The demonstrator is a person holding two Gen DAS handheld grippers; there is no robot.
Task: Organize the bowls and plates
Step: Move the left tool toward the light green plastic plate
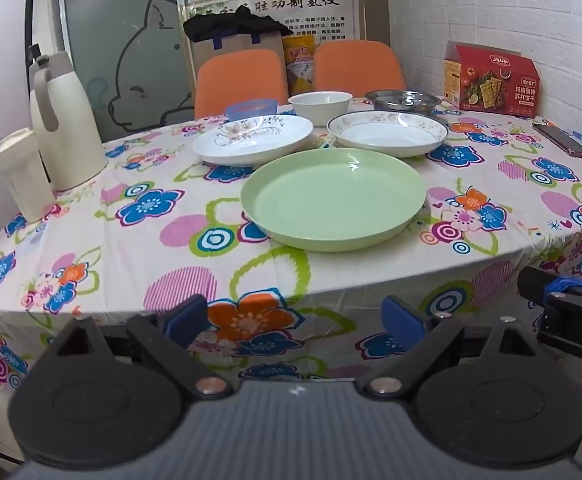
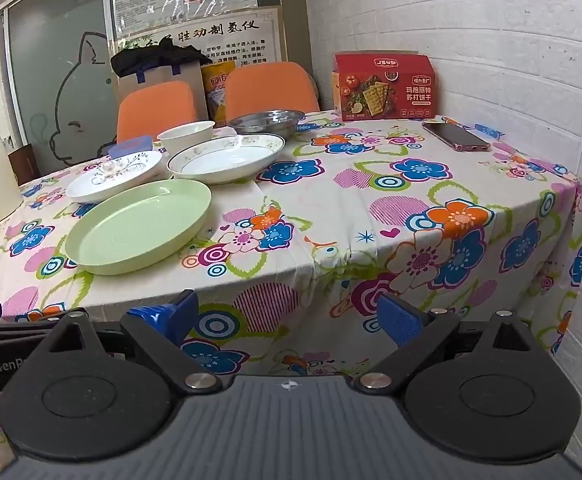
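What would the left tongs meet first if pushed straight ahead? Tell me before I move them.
Probably the green plate. The left tongs are open, short of the table edge, aimed over the flowered tablecloth toward it. Height is unclear: held low, they might catch the cloth's hanging edge first.

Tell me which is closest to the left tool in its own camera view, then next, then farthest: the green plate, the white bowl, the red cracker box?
From the left tool:
1. Round light-green plate, straight ahead, near the table's front edge.
2. Plain white bowl, behind the plates, centre.
3. Red cardboard cracker box, far right, by the wall.
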